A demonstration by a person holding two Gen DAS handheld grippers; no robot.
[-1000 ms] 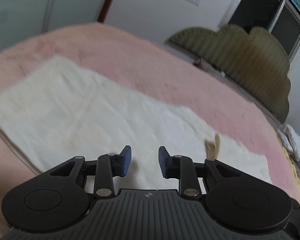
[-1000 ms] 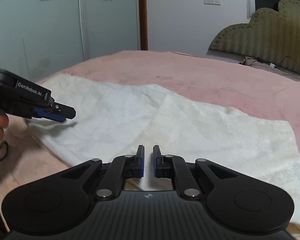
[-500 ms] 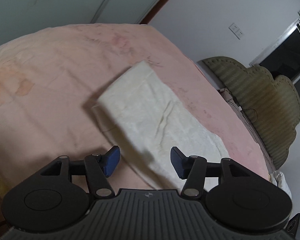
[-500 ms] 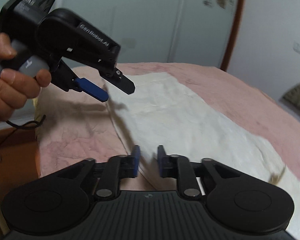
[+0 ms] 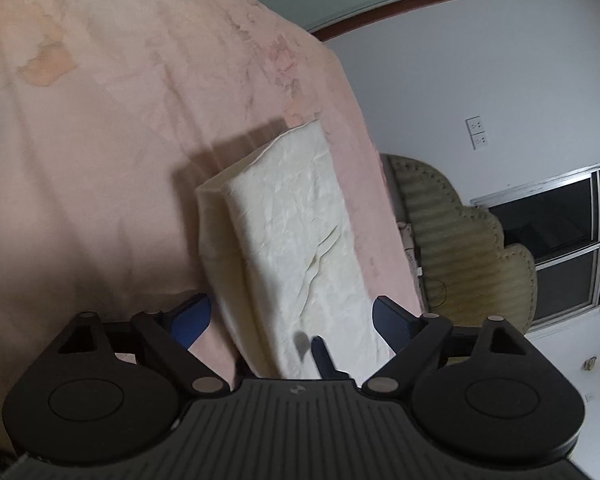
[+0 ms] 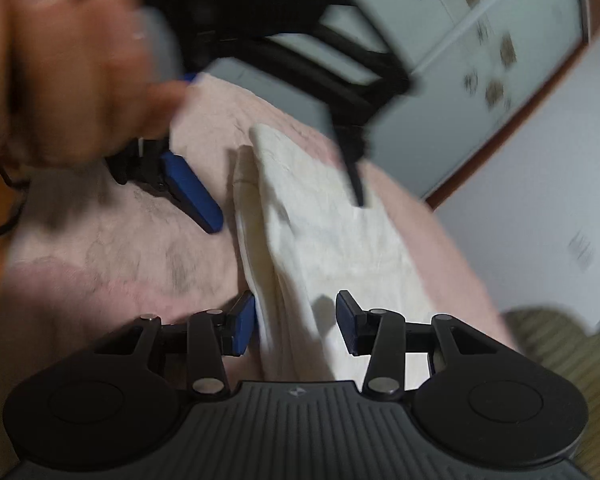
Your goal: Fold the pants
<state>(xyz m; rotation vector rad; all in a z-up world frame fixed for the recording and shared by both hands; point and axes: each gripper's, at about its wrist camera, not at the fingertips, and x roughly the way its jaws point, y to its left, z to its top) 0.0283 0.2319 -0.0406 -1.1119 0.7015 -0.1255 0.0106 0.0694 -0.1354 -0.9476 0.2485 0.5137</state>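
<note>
The cream-white pants (image 5: 296,232) lie folded lengthwise as a long strip on the pink bed (image 5: 100,140). My left gripper (image 5: 290,320) is wide open and straddles the near part of the strip, one blue pad on each side. In the right wrist view the pants (image 6: 320,240) run away from the camera, and my right gripper (image 6: 296,326) is open around their near end. The left gripper (image 6: 284,176) shows there too, blurred, held by a hand (image 6: 60,60), with its fingers on either side of the cloth.
A padded olive headboard (image 5: 460,248) stands at the far end of the bed. A white wall with sockets (image 5: 476,132) and a dark window (image 5: 552,224) are behind it. Pale wardrobe doors (image 6: 480,40) stand beyond the bed's other edge.
Both cameras have swung round over the pants. The left gripper has opened wider and the right gripper has opened from nearly shut. Both now straddle the folded strip.
</note>
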